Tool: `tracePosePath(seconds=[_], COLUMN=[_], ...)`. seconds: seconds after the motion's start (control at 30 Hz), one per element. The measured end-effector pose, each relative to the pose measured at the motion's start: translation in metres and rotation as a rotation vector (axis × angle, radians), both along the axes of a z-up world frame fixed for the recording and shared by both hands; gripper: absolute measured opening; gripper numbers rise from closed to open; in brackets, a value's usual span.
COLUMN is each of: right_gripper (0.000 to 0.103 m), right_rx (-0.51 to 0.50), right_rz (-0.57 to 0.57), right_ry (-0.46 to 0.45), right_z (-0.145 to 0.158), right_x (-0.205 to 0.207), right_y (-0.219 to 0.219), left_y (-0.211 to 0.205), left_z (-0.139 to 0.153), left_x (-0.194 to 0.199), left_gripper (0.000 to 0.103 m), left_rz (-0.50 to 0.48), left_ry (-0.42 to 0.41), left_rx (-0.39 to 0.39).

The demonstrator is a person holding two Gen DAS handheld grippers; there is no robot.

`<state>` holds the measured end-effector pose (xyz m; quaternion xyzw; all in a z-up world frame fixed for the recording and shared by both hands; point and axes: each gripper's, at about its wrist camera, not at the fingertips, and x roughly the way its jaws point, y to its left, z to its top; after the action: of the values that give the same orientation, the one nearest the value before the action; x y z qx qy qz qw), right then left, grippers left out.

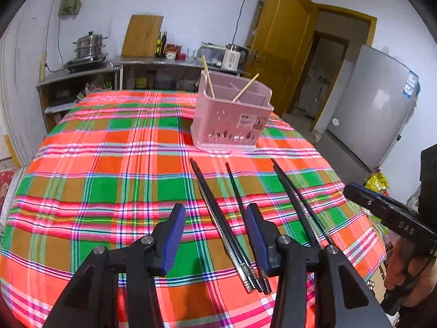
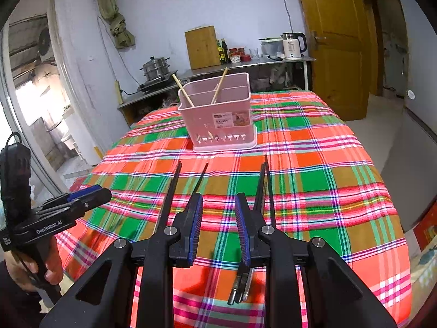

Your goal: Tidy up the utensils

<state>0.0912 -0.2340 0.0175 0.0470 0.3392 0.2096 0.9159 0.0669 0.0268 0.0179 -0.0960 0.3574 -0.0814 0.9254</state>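
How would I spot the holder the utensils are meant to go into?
Find the table under the bright plaid cloth. Toward its far side stands a pink plastic basket with dividers and a white label. Unlike the dark chopsticks lying flat, it stands upright, with two pale wooden chopsticks leaning inside.

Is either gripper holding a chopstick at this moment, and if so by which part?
Nothing is held. Both the left gripper and right gripper hang open above the black chopsticks, which lie on the tablecloth.
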Motion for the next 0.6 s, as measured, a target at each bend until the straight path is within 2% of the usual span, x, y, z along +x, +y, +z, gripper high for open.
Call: tracePosePath(seconds=[0.1, 0.23, 0.4, 0.47, 0.6], right_gripper=[0.025, 0.025, 0.025, 0.025, 0.025], right_rx=[0.003, 0.006, -0.007, -0.018, -0.037], right_rz=[-0.001, 0.008, -0.005, -0.012, -0.03], right_ry=[0.013, 0.028, 0.056, 0.067, 0.085], right_z=[-0.003, -0.009, -0.019, -0.024, -0.032], right_x=[0.003, 0.011, 0.023, 0.031, 0.046], right_y=[0.0, 0.004, 0.003, 0.0, -0.007], left_y=[0.001, 0.003, 0.002, 0.003, 0.001], left_z=[-0.01, -0.026, -0.042, -0.045, -0.047], left_x=[0.01, 0.031, 0.053, 0.06, 0.071], left_gripper=[0.038, 0.034, 0.033, 0.033, 0.033], left_rz=[0.005, 0.01, 0.028, 0.027, 0.023], left_ry=[0.036, 0.093, 0.139, 0.154, 0.154], left_rx=[-0.006, -0.024, -0.02, -0.041, -0.026])
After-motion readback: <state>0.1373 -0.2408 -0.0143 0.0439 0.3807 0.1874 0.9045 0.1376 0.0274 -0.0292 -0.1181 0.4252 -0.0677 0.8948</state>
